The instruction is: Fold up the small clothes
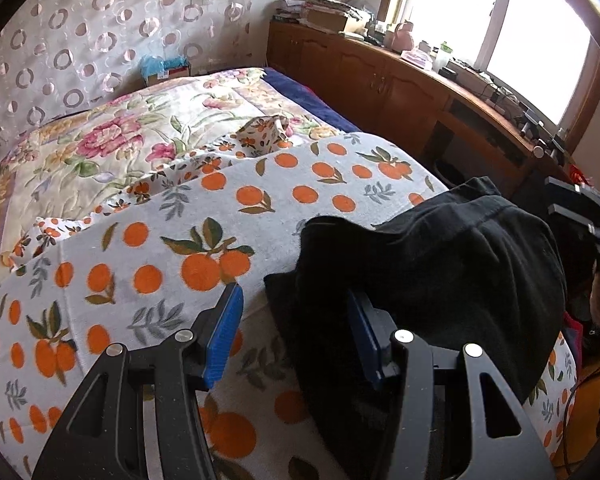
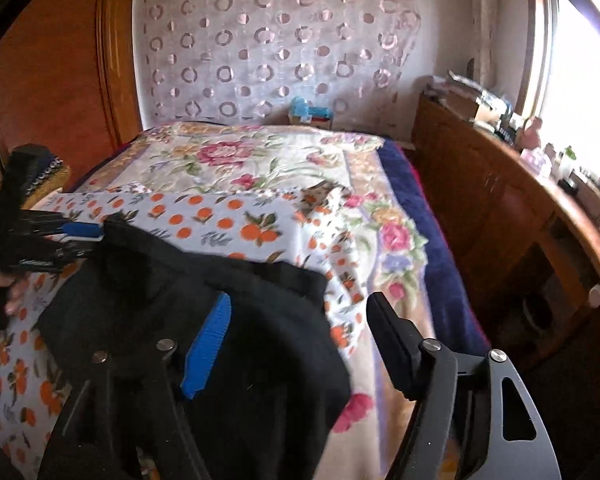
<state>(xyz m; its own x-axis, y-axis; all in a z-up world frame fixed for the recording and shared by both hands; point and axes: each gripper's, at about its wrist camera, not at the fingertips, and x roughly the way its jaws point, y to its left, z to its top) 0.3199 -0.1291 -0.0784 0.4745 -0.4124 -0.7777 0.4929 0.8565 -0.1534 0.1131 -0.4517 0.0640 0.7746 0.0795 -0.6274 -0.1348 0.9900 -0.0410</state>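
Bed (image 1: 100, 148) fills both views, floral quilt (image 1: 112, 140) at the far end, orange-print blanket (image 1: 228, 216) spread over the near part. Black garment (image 1: 440, 264) lies bunched on the blanket, lower right of the left wrist view, lower left and centre of the right wrist view.

Left tongs (image 1: 296, 328): half open, blue pads apart. Garment's left edge drapes over the right finger and sags into the gap; left pad (image 1: 224, 336) stands clear of the cloth. Not pinched.

Right tongs (image 2: 300, 340): wide open. Garment's right edge lies over and around the blue left finger (image 2: 208, 348); bare quilt shows in the gap; right finger clear of cloth.

Wooden cabinet (image 1: 380, 76) along the right side under a bright window (image 1: 540, 32), cluttered on top. Ring-patterned curtain (image 2: 268, 52) behind the bed.
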